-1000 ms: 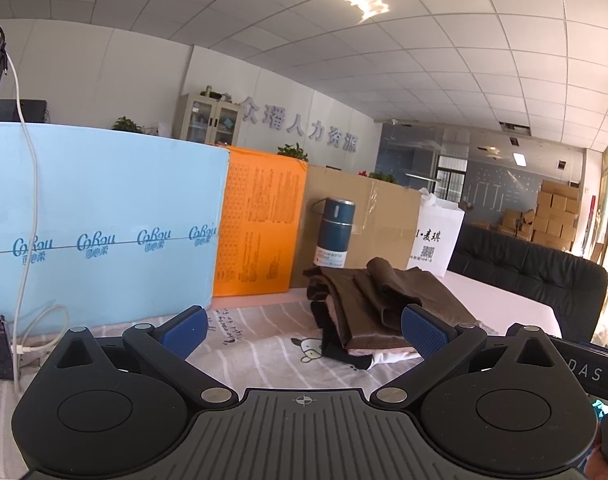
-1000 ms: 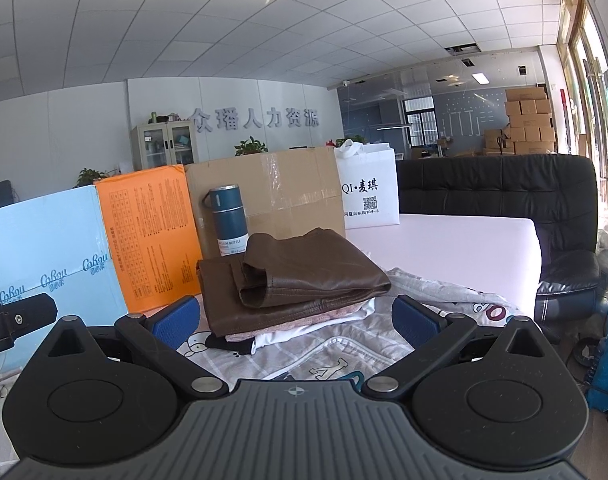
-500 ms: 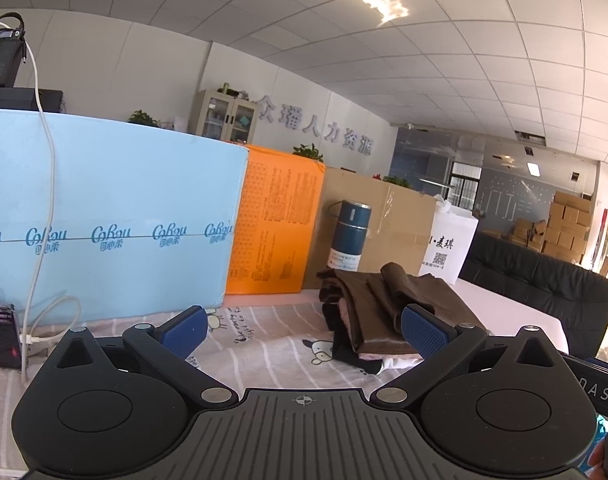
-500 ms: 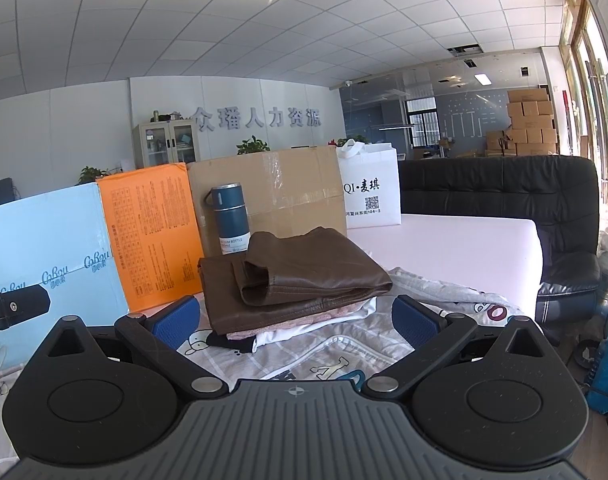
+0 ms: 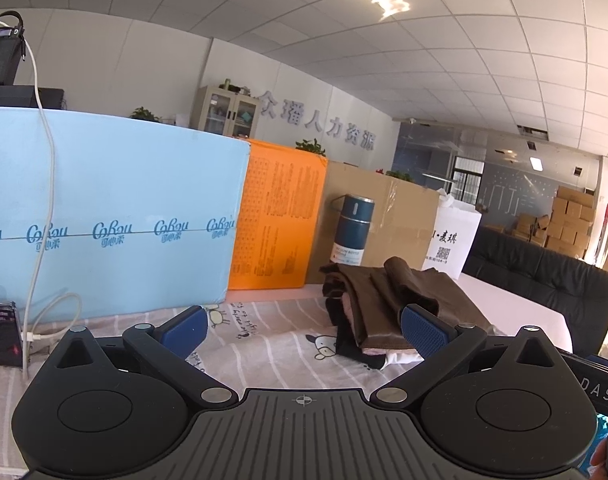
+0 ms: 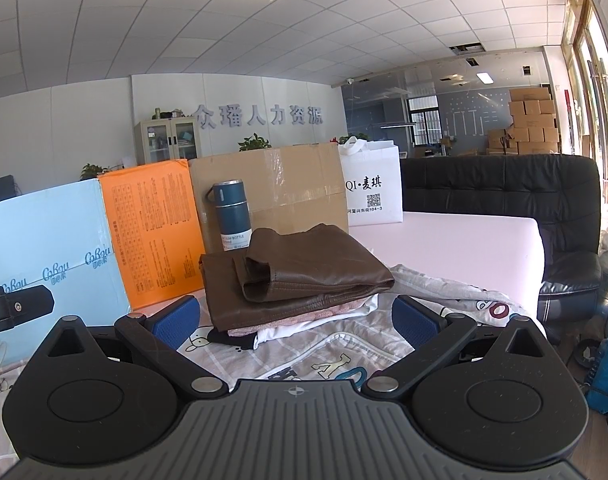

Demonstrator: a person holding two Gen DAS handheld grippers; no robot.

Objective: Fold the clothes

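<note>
Right wrist: patterned sheet [image 6: 344,344] covers table.

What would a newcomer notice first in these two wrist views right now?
Probably the stack of folded clothes, topped by a brown garment, lying on the cartoon-print sheet ahead of both open, empty grippers. Behind it stand a dark blue bottle and a row of upright panels: light blue, orange and brown cardboard.
</note>
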